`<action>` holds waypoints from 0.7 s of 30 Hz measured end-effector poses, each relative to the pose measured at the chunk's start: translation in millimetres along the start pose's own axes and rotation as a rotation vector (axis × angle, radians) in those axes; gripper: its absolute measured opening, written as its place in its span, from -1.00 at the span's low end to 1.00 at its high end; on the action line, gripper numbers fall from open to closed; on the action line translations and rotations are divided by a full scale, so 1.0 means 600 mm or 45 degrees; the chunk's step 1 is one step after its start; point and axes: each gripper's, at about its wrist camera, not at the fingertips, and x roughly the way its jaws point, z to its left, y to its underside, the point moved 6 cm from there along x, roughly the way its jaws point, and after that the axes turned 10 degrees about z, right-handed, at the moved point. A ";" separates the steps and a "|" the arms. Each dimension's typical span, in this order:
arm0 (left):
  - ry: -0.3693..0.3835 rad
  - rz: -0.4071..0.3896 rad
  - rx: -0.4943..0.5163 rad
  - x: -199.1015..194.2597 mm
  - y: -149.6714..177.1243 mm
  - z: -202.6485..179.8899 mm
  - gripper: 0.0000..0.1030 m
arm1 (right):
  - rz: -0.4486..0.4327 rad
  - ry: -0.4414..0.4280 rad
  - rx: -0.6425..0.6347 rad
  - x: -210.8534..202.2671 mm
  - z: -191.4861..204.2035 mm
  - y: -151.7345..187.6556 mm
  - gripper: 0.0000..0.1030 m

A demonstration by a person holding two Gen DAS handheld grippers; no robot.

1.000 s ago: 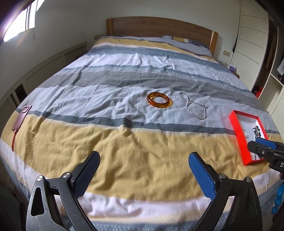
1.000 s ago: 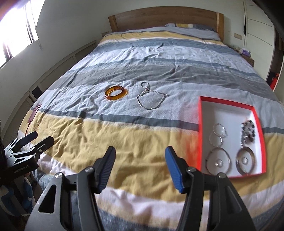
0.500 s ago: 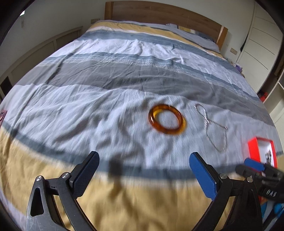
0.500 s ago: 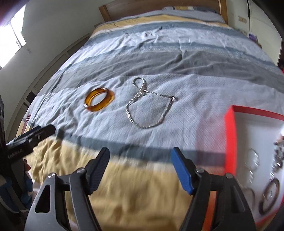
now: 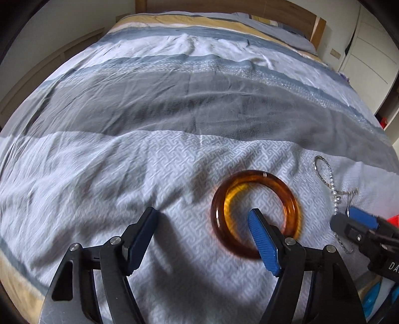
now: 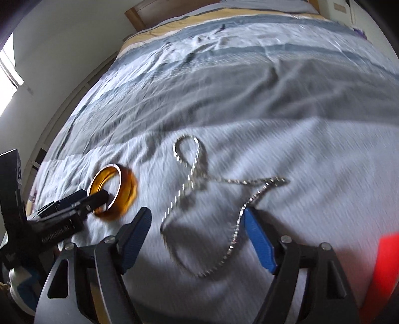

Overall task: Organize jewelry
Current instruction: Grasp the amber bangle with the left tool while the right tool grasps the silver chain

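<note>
An amber bangle [image 5: 254,214] lies flat on the pale striped bedspread. My left gripper [image 5: 203,224] is open; its right finger [image 5: 261,239] reaches inside the bangle's ring and its left finger sits outside, to the left. A silver chain necklace [image 6: 212,199] lies looped to the right of the bangle [image 6: 114,192]. My right gripper [image 6: 197,224] is open and low over the chain's near loop, which lies between its fingers. The chain's far loop shows in the left wrist view [image 5: 326,172]. A blurred red corner of the jewelry tray [image 6: 384,271] is at lower right.
The bed [image 5: 174,104] fills both views, with a wooden headboard [image 5: 224,10] at the far end. White cupboards [image 5: 369,57] stand to the right and a wall with a window [image 6: 10,69] to the left. The two grippers work close side by side.
Both grippers have moved forward and down over the bed. The left one has reached the bangle and narrowed its opening. The right one has reached the chain; the tray has slid to the frame edge.
</note>
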 end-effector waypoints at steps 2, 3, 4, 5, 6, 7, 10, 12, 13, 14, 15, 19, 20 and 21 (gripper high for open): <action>-0.016 -0.007 0.018 0.006 -0.005 -0.003 0.40 | -0.006 0.035 -0.018 0.008 0.002 -0.009 0.48; -0.023 -0.013 0.029 0.007 -0.006 -0.005 0.34 | -0.009 0.048 -0.027 0.012 0.002 -0.013 0.48; -0.026 -0.019 0.037 0.008 -0.005 -0.008 0.24 | -0.010 0.070 -0.047 0.016 0.005 -0.014 0.48; -0.025 -0.030 0.049 0.006 -0.003 -0.011 0.18 | -0.012 0.083 -0.062 0.016 0.006 -0.010 0.44; -0.024 -0.035 0.057 0.007 -0.004 -0.013 0.00 | -0.014 0.102 -0.081 0.017 0.007 -0.008 0.43; -0.017 -0.039 0.069 0.004 -0.001 -0.017 -0.19 | -0.016 0.117 -0.103 0.016 0.009 -0.003 0.37; -0.006 -0.041 0.073 -0.001 0.008 -0.027 -0.67 | -0.021 0.129 -0.086 0.006 -0.004 0.012 -0.18; -0.001 -0.043 0.062 -0.009 0.019 -0.031 -0.77 | -0.011 0.086 -0.032 -0.003 -0.017 0.022 -0.60; 0.009 -0.040 0.057 -0.012 0.025 -0.032 -0.79 | -0.006 0.072 -0.019 -0.008 -0.023 0.027 -0.80; 0.013 -0.039 0.052 -0.016 0.033 -0.034 -0.79 | -0.001 0.058 -0.007 -0.014 -0.028 0.034 -0.88; 0.015 -0.039 0.048 -0.022 0.041 -0.035 -0.79 | -0.002 0.049 -0.004 -0.022 -0.029 0.043 -0.89; 0.020 -0.041 0.036 -0.053 0.081 -0.033 -0.79 | -0.025 0.015 -0.030 -0.054 -0.014 0.074 -0.94; 0.021 -0.040 0.033 -0.060 0.090 -0.032 -0.79 | -0.033 0.009 -0.036 -0.063 -0.010 0.081 -0.94; 0.020 -0.039 0.032 -0.067 0.101 -0.031 -0.80 | -0.048 0.006 -0.046 -0.077 -0.005 0.089 -0.94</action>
